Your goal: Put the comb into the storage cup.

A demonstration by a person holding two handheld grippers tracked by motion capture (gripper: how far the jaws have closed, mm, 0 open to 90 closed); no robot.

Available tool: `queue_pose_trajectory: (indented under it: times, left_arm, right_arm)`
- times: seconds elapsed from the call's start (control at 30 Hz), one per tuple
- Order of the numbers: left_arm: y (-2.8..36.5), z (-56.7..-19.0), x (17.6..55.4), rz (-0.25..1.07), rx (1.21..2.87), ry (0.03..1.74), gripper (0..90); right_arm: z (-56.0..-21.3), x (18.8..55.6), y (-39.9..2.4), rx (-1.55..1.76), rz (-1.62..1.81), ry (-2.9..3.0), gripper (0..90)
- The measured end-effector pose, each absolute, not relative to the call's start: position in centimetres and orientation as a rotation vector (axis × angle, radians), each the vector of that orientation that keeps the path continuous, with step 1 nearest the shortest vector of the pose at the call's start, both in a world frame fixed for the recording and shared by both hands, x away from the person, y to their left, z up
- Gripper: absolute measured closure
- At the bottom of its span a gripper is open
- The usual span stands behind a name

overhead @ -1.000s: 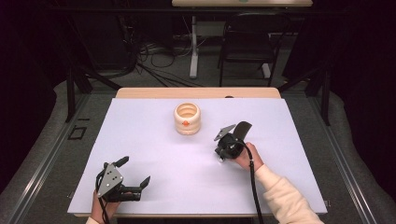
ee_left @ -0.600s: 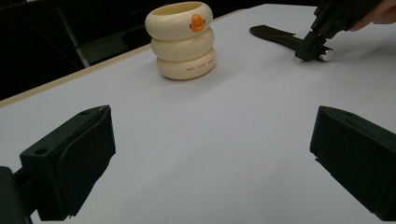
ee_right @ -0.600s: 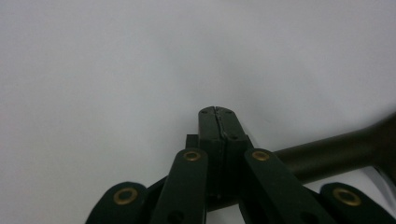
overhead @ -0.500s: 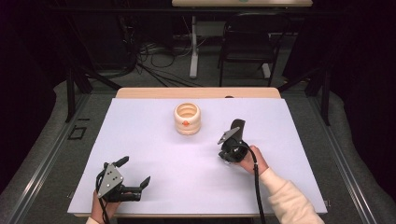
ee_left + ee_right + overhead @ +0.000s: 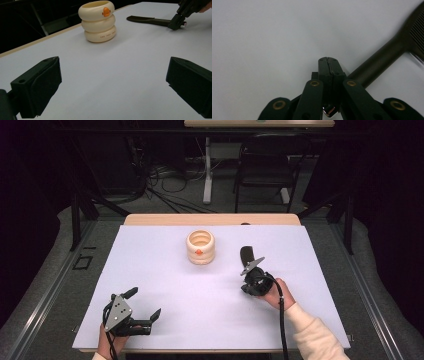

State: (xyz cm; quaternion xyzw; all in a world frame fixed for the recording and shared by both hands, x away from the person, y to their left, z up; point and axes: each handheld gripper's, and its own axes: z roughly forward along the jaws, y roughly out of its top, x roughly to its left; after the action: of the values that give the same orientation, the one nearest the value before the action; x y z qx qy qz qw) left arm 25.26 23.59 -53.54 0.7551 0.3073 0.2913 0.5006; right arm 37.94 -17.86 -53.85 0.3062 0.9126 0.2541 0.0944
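A dark, long-handled spatula [image 5: 246,256] lay flat on the white tabletop, its blade end pointing toward the far edge and its handle running back toward the near right. In the right gripper view, the slotted blade [image 5: 417,27] showed at the upper right. A cream holder [image 5: 200,247] of three stacked rings, marked with an orange emblem, stood upright just to its left, apart.
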Motion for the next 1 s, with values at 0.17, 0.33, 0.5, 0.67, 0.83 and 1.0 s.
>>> queue_pose_trajectory:
  times: [0.17,0.33,0.5,0.67,0.83,1.0]
  left_arm:
    - [23.6,-53.5,25.3,0.706,1.826,0.744,0.2]
    - [23.5,-53.5,25.3,0.711,1.833,0.739,0.2]
    - [23.6,-53.6,25.3,0.712,1.834,0.739,0.2]
    - [23.6,-53.6,25.3,0.712,1.834,0.738,0.2]
    - [23.5,-53.6,25.3,0.717,1.836,0.738,0.2]
    - [23.5,-53.4,25.2,0.727,1.834,0.730,0.2]
  right_arm:
    - [-53.7,37.7,-18.5,0.907,0.761,2.702,90.0]
    - [-53.6,37.7,-19.3,0.935,0.761,2.688,90.0]
    - [-53.5,37.8,-20.1,0.959,0.750,2.666,90.0]
    - [-53.4,37.9,-20.7,0.974,0.733,2.646,90.0]
    - [-53.5,38.1,-21.0,0.986,0.718,2.633,90.0]
    - [-53.6,38.2,-21.0,0.967,0.688,2.623,90.0]
